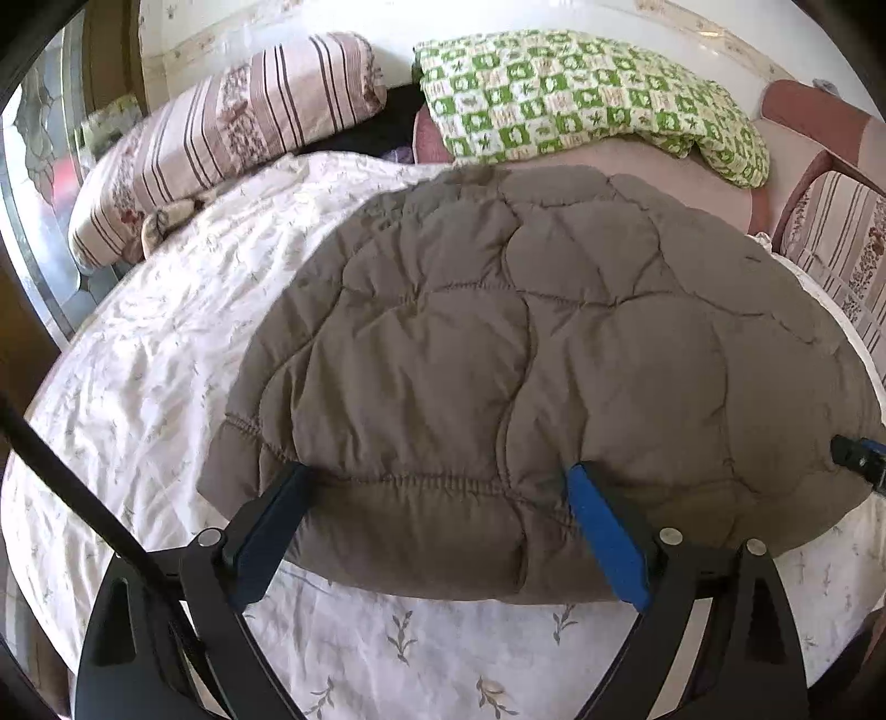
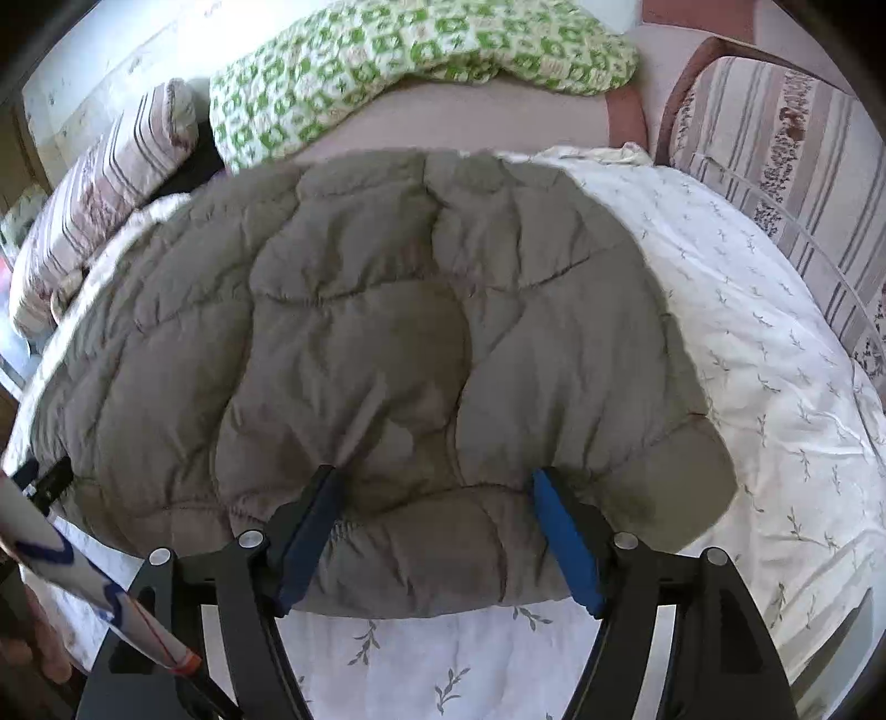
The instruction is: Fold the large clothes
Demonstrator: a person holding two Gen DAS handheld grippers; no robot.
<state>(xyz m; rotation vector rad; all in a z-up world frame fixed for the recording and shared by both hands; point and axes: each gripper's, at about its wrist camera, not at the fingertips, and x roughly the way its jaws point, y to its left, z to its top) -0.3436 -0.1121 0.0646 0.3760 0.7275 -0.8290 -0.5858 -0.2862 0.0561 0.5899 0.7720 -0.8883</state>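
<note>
**A lived-in bedroom in a home**

The surface is a bed spread with a crumpled white sheet printed with small grey-green leaf sprigs (image 1: 166,354). At its far end lie a bolster-like pillow in pink-and-brown stripes with floral bands (image 1: 221,138) and a folded green-and-white checked knitted blanket (image 1: 581,94). A wooden-framed chair with a striped floral cushion (image 2: 775,144) stands beside the bed. A white panelled wall (image 1: 720,39) runs behind, and daylight falls across the bedding.
</note>
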